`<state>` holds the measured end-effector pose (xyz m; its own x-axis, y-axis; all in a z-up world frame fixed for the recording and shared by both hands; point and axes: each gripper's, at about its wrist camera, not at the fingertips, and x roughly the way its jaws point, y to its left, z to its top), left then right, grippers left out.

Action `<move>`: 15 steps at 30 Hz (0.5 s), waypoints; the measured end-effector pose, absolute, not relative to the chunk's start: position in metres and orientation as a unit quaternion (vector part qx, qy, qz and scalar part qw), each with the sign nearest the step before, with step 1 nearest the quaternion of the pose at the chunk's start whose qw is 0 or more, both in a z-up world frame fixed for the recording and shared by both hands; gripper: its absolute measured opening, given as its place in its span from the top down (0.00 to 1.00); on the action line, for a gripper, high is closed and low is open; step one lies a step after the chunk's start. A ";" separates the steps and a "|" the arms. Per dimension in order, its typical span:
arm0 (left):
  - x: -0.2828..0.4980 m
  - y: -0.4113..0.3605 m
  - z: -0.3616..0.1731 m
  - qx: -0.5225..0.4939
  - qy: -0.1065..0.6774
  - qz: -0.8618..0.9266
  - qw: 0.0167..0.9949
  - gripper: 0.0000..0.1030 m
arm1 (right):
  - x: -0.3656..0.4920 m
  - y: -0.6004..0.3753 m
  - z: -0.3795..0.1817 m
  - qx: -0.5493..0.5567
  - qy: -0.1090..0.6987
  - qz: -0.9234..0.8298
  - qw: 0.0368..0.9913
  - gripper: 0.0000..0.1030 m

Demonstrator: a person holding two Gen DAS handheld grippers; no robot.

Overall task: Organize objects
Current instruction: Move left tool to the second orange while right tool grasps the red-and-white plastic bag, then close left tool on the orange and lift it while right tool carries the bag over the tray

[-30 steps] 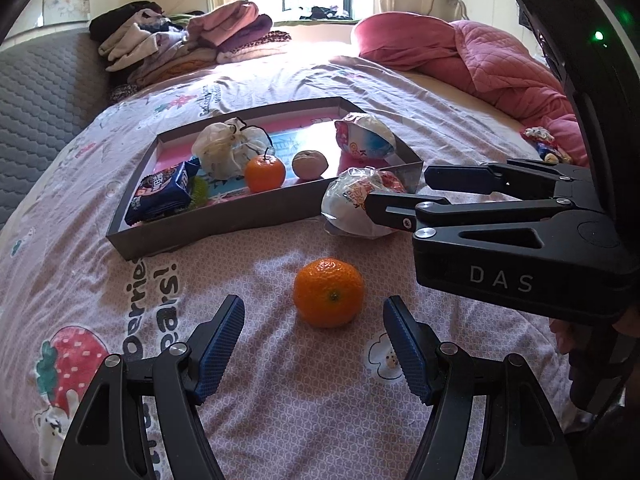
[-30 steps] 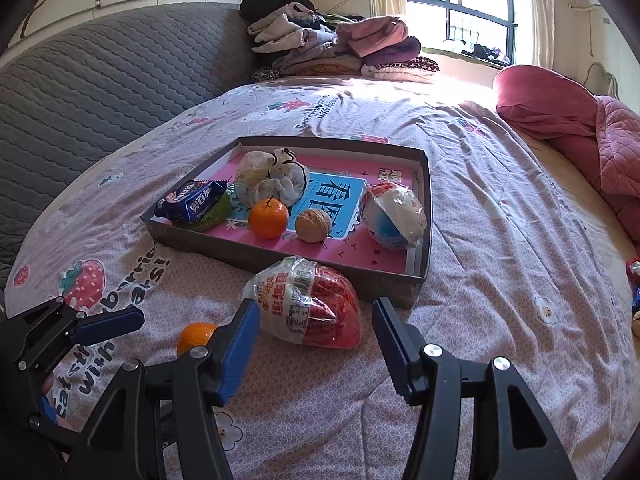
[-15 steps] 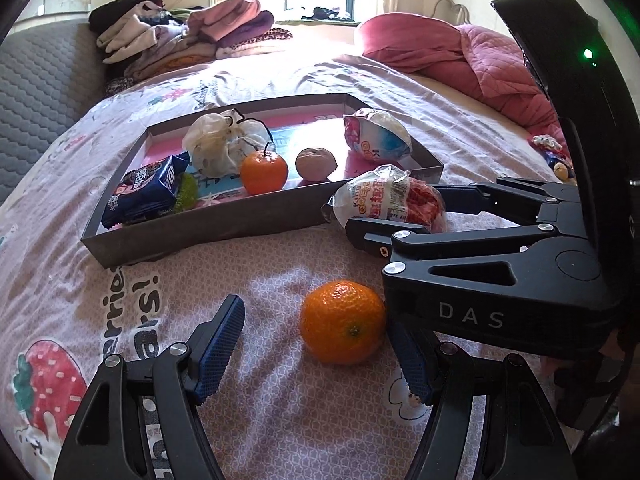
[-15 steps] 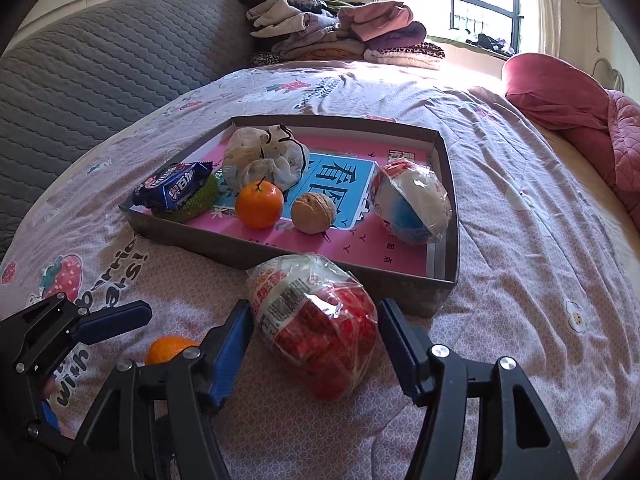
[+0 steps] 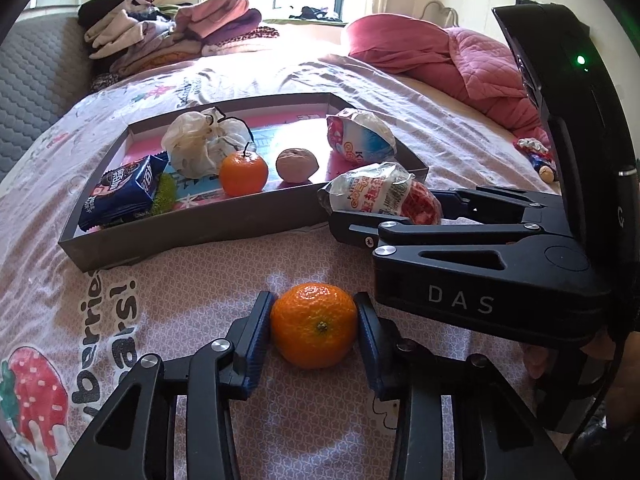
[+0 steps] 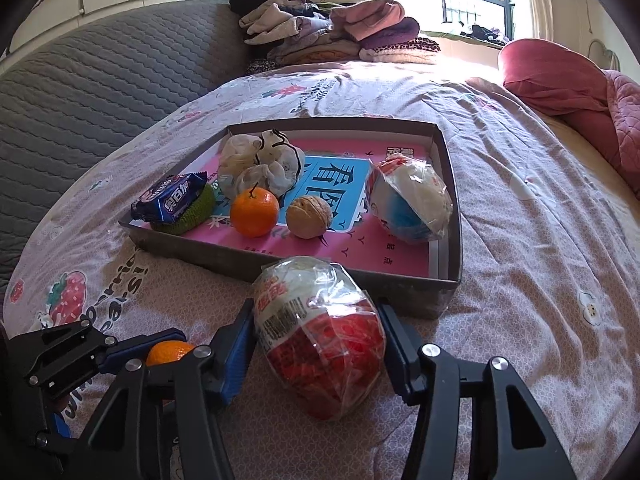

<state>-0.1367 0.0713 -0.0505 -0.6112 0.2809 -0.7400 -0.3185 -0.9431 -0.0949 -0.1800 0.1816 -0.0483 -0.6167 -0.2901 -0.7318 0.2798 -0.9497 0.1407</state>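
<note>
We find the left gripper (image 5: 314, 334) clamped on a loose mandarin (image 5: 314, 325), both blue pads pressed to the fruit's flanks. The mandarin sits between the fingertips, low over the pink printed bedsheet (image 5: 192, 280); whether it touches the sheet we cannot tell. It lies outside the tray, in front of its near wall.

We find the right gripper (image 6: 316, 346) closed on a plastic-wrapped red and white snack egg (image 6: 320, 340), one pad on each side. The egg projects forward past the fingertips, its white end just short of the near wall of the grey cardboard tray (image 6: 454, 216). From the left wrist view this gripper enters from the right, with the egg held at the tray's near right corner.

Inside the tray we record: a second mandarin with a stem (image 6: 254, 212), a walnut (image 6: 309, 217) just beside it, a blue and white wrapped egg (image 6: 408, 200) toward the right wall, a bunched white bag (image 6: 260, 164) at the back, and a blue biscuit packet (image 6: 170, 197) resting on a green scrubber (image 6: 196, 212) at the left end.

Folded clothes (image 6: 332, 32) are stacked at the far side of the bed.
</note>
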 end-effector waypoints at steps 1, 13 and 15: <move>-0.137 0.070 -0.050 -0.408 0.020 0.897 0.167 0.60 | -0.180 0.183 -0.047 0.407 -0.010 -0.900 0.158 0.45; -0.136 0.055 -0.032 -0.396 0.019 0.906 0.148 0.60 | -0.171 0.183 -0.014 0.369 -0.028 -0.914 0.165 0.45; -0.139 0.052 -0.028 -0.394 0.019 0.908 0.144 0.60 | -0.171 0.182 -0.008 0.364 -0.028 -0.916 0.166 0.45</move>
